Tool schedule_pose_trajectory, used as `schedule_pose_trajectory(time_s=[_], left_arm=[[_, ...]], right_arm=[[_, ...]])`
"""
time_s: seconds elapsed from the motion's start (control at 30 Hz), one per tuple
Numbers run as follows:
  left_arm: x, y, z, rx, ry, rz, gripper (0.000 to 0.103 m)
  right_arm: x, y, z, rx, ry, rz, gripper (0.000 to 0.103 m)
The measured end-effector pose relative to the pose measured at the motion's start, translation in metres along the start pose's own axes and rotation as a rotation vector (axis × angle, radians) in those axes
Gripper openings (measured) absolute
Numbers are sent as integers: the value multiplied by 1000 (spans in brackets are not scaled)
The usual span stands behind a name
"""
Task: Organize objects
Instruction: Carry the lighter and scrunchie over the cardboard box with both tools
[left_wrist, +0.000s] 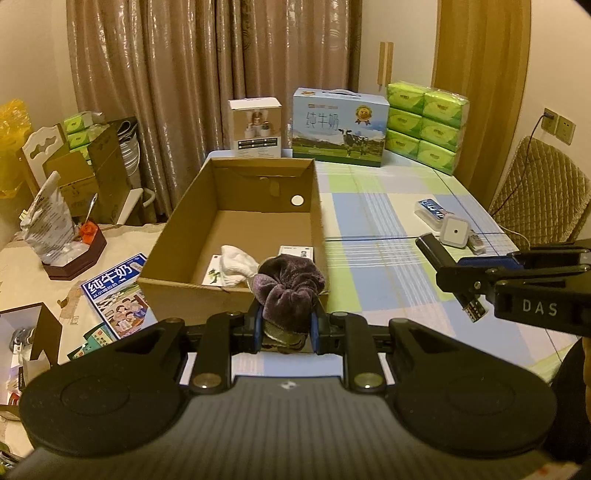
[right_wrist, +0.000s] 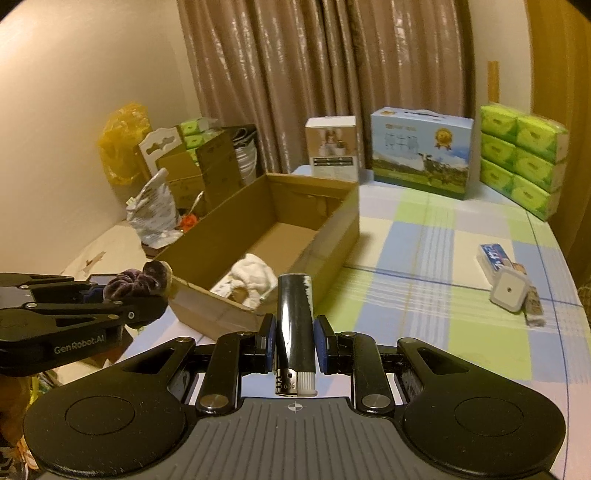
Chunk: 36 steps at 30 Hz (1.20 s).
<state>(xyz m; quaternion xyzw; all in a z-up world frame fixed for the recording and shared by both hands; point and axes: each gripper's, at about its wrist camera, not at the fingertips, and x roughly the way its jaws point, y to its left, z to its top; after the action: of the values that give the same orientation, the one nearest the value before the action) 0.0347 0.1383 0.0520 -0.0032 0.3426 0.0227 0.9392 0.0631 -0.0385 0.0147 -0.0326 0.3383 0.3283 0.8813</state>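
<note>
My left gripper (left_wrist: 284, 328) is shut on a purple velvet scrunchie (left_wrist: 290, 288), held just before the near wall of an open cardboard box (left_wrist: 177, 236). The box holds a white cloth (left_wrist: 238, 267) and small flat packets (left_wrist: 297, 252). My right gripper (right_wrist: 294, 341) is shut on a black lighter (right_wrist: 294, 325), held upright above the checked tablecloth to the right of the box (right_wrist: 332, 236). The right gripper with the lighter (left_wrist: 434, 251) shows at the right of the left wrist view; the left gripper with the scrunchie (right_wrist: 136, 282) shows at the left of the right wrist view.
On the tablecloth to the right lie a white square adapter (left_wrist: 455, 230), a blue-and-white tube box (left_wrist: 432, 210) and small items (right_wrist: 533, 306). At the back stand a milk carton case (left_wrist: 338, 127), a white product box (left_wrist: 255, 127) and green tissue packs (left_wrist: 424, 125). A cluttered side table (left_wrist: 55, 266) stands left.
</note>
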Motion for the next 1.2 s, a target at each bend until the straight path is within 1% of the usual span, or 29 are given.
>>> schedule_pose_trajectory(time_s=[0.33, 0.67, 0.87, 1.2], left_arm=[[1, 24, 8, -8, -12, 16, 19], [18, 48, 21, -8, -1, 22, 19], [41, 63, 39, 7, 9, 19, 19], [100, 86, 70, 33, 46, -3, 20]], right_arm=[[22, 26, 15, -47, 0, 29, 19], [56, 39, 38, -66, 0, 48, 19], [82, 35, 61, -40, 2, 59, 19], [130, 16, 97, 35, 14, 55, 19]])
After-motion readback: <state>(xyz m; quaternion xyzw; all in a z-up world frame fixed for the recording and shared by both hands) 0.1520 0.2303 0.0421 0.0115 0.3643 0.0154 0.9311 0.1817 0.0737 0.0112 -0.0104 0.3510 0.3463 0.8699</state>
